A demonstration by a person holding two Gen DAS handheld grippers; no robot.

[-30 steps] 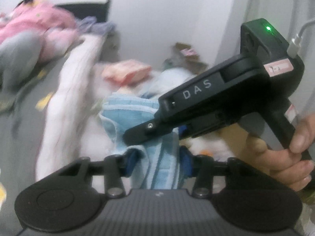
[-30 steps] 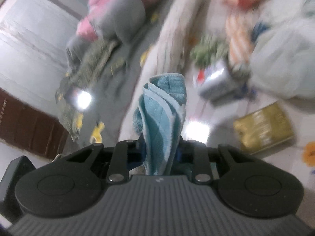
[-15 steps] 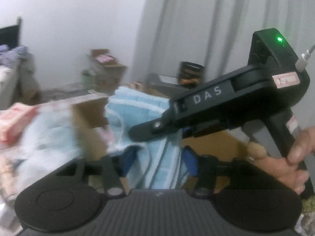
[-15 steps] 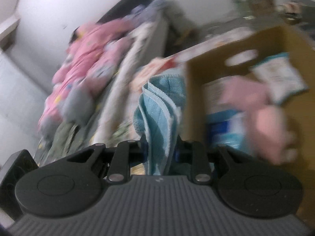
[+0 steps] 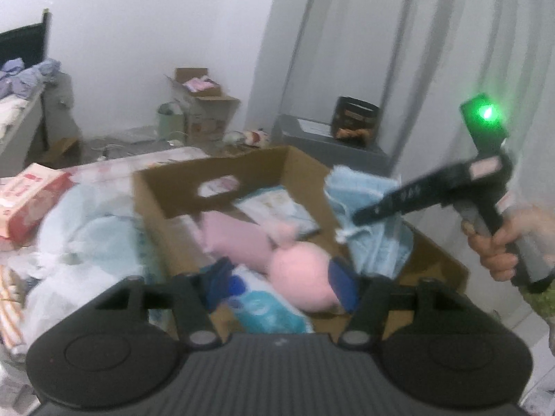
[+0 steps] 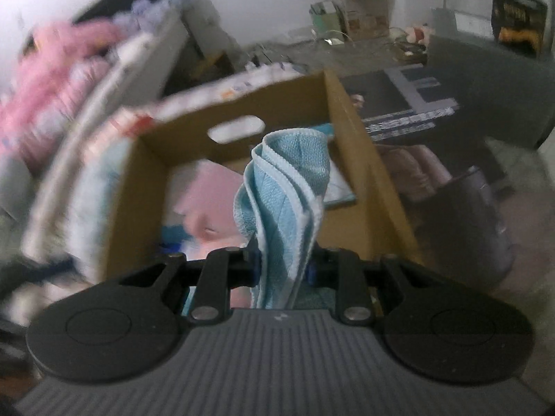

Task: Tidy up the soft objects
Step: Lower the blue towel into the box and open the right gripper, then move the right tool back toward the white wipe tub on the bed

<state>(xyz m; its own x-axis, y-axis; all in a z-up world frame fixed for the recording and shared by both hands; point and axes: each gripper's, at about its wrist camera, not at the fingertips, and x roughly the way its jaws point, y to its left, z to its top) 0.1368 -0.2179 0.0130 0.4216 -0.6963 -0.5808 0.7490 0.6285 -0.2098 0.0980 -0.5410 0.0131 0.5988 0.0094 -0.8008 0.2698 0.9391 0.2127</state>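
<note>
My right gripper (image 6: 282,270) is shut on a folded light-blue towel (image 6: 284,208) and holds it over an open cardboard box (image 6: 347,121). In the left wrist view that same towel (image 5: 371,215) hangs from the right gripper (image 5: 350,222) above the box's right wall. My left gripper (image 5: 279,287) stands open at the near end of the box (image 5: 215,170), with nothing between its fingers. A pink plush toy (image 5: 298,260) lies in the box beside flat blue-and-white packs. The plush (image 6: 204,215) is partly hidden behind the towel in the right wrist view.
A red-and-white carton (image 5: 24,201) and a heap of pale blue cloth (image 5: 86,235) lie left of the box. A bed with pink bedding (image 6: 52,79) is further left. A grey cabinet (image 5: 329,138), cardboard boxes (image 5: 204,104) and a curtain stand behind. A hand (image 5: 499,249) grips the right tool.
Both grippers swung from the bed side to over the cardboard box. The left gripper's jaws spread and let go of the towel, which the right gripper carried off to the right.
</note>
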